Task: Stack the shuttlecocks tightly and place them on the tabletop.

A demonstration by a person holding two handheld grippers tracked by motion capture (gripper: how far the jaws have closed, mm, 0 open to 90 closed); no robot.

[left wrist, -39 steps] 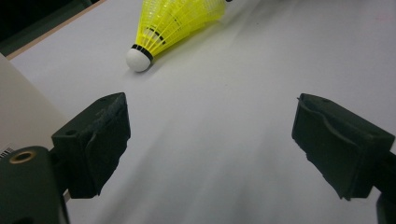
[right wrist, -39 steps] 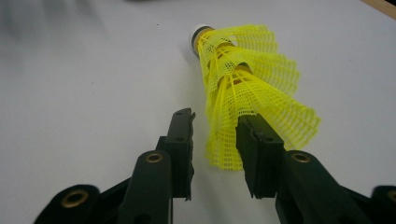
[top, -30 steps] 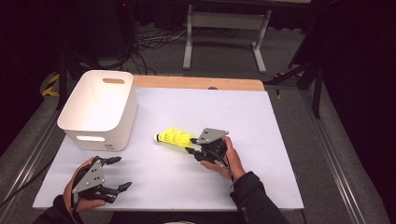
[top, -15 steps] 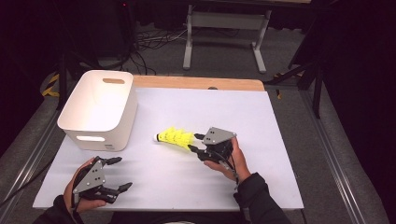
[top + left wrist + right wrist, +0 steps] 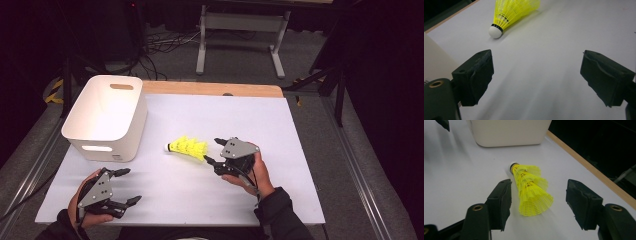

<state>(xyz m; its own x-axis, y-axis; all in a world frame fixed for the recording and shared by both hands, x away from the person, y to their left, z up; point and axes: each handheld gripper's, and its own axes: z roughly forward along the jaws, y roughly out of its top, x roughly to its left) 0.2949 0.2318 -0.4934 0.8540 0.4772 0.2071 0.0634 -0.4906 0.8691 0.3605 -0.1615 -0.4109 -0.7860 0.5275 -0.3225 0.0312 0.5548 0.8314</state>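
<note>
Stack of yellow shuttlecocks (image 5: 188, 147) lying on its side mid-table, white cork tip pointing left toward the white bin (image 5: 105, 117), open skirt end facing right. Bin stands at the far left of the white tabletop (image 5: 300, 150), near the stack but apart from it.

Right claw (image 5: 214, 149) just right of the skirt end, jaws spread wide and empty. In the right gripper view the skirt (image 5: 532, 192) lies between the two black jaws, seemingly touching neither.

Left claw (image 5: 125, 186) rests at the near left edge, jaws wide apart, holding nothing, well apart from the stack. Its own view looks across bare table to the cork tip (image 5: 495, 31).

Risks, as judged:
- Mesh skirt is soft; a hard squeeze would likely crush or warp it
- Stack is round and light; if one jaw touches first, it may roll or skid left out of reach
- Nested pieces may slide apart if only the outermost skirt is pinched and lifted
- Grip at the wide end leaves the cork end hanging; stack may tilt and slip free on the way to the bin
</note>
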